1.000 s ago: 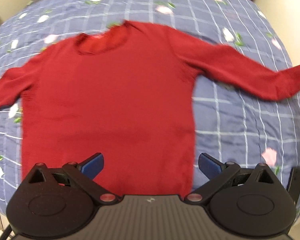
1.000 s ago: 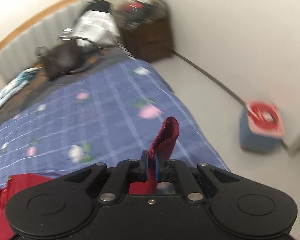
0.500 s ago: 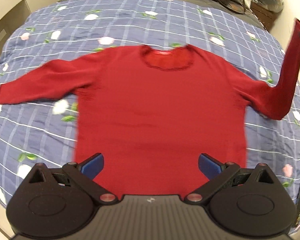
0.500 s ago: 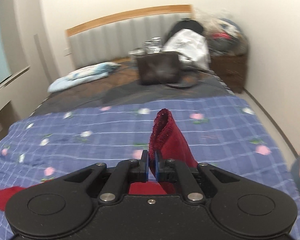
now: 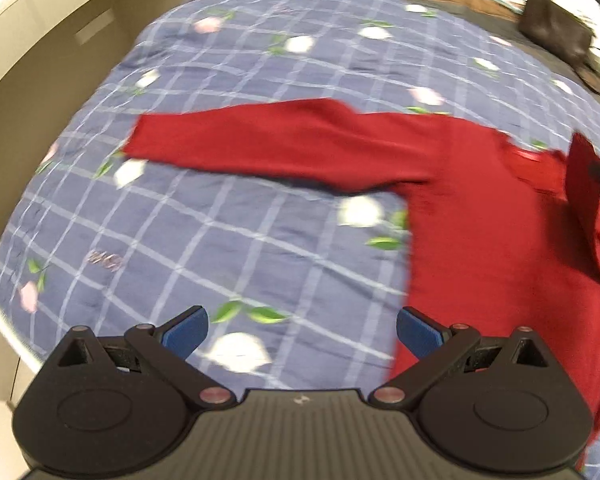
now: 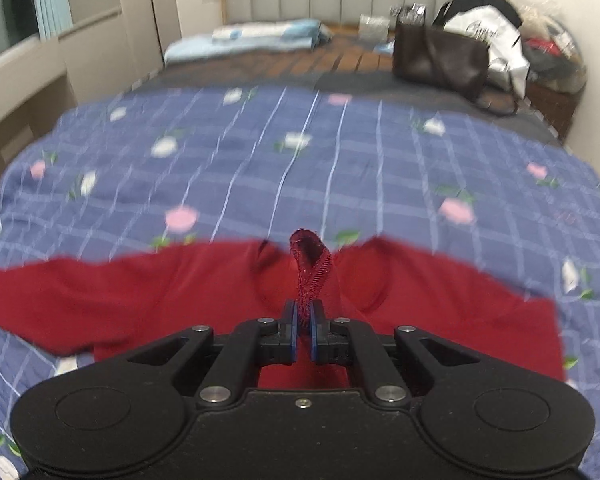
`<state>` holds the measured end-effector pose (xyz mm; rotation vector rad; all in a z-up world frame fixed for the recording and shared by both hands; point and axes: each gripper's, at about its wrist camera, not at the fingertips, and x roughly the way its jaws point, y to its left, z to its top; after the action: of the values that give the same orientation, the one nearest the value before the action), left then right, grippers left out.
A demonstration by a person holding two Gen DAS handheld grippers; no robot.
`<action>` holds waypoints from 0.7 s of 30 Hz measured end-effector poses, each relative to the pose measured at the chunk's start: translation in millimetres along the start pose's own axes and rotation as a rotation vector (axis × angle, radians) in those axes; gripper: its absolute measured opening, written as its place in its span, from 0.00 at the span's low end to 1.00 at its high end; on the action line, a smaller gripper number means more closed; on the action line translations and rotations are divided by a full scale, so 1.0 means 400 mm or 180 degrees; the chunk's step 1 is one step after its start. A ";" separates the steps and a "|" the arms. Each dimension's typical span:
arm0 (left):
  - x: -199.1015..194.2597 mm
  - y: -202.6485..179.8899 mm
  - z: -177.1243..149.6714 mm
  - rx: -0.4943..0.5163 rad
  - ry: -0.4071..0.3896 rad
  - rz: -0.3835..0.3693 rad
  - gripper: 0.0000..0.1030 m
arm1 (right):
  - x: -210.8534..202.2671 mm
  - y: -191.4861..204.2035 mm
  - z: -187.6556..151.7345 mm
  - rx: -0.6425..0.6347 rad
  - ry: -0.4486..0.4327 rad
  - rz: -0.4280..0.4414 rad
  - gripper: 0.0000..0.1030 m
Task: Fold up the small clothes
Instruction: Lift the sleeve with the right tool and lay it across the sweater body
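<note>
Right tool (image 6: 302, 334) clamped on cuff (image 6: 310, 264) over sweater (image 6: 440, 304) chest; left tool (image 5: 302, 330) wide open, empty; flat sleeve (image 5: 268, 140) ahead, lying crosswise.

Ahead of the tongs, a blue checked floral bedspread (image 6: 300, 160) covers the bed; beyond it sit a brown handbag (image 6: 436, 60) and a pale blue pillow (image 6: 252, 38).

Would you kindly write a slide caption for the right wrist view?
Right gripper pinches the red sweater cuff above the floral bedspread.
</note>
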<state>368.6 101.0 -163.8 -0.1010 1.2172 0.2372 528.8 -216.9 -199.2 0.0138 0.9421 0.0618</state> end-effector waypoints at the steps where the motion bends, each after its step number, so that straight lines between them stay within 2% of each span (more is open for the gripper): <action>1: 0.012 0.026 0.001 -0.0046 0.0015 0.0026 1.00 | 0.018 0.011 -0.012 -0.0005 0.0043 0.0003 0.06; 4: 0.051 0.083 0.003 -0.0178 0.0010 0.0094 1.00 | 0.055 0.036 -0.047 -0.0055 0.0178 0.0059 0.15; 6: 0.082 0.117 0.017 -0.0285 0.0002 0.0127 1.00 | 0.069 0.048 -0.065 -0.0060 0.0280 0.0162 0.32; 7: 0.097 0.131 0.027 -0.0339 -0.0013 0.0130 1.00 | 0.069 0.054 -0.074 -0.0076 0.0308 0.0192 0.36; 9: 0.127 0.156 0.053 -0.0458 -0.0066 0.0152 1.00 | 0.057 0.065 -0.086 -0.0146 0.0330 0.0185 0.54; 10: 0.140 0.168 0.067 -0.0518 -0.0094 0.0175 1.00 | 0.049 0.068 -0.088 -0.0159 0.0358 0.0172 0.59; 12: 0.170 0.196 0.103 -0.0630 -0.0152 0.0211 1.00 | 0.025 0.070 -0.086 -0.0063 0.0423 0.0196 0.78; 15: 0.218 0.230 0.153 -0.0717 -0.0226 0.0272 1.00 | -0.028 0.080 -0.062 0.0220 0.0517 0.0271 0.94; 17: 0.261 0.259 0.189 -0.0808 -0.0251 0.0348 1.00 | -0.068 0.098 -0.037 0.0342 0.0503 0.0316 0.99; 21: 0.353 0.313 0.256 -0.1022 -0.0240 0.0547 1.00 | -0.120 0.147 0.022 0.0426 0.0540 0.0216 0.99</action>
<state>479.2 261.2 -254.4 -0.2642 1.1058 0.5813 504.8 -160.8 -153.0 0.1667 1.1142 0.0632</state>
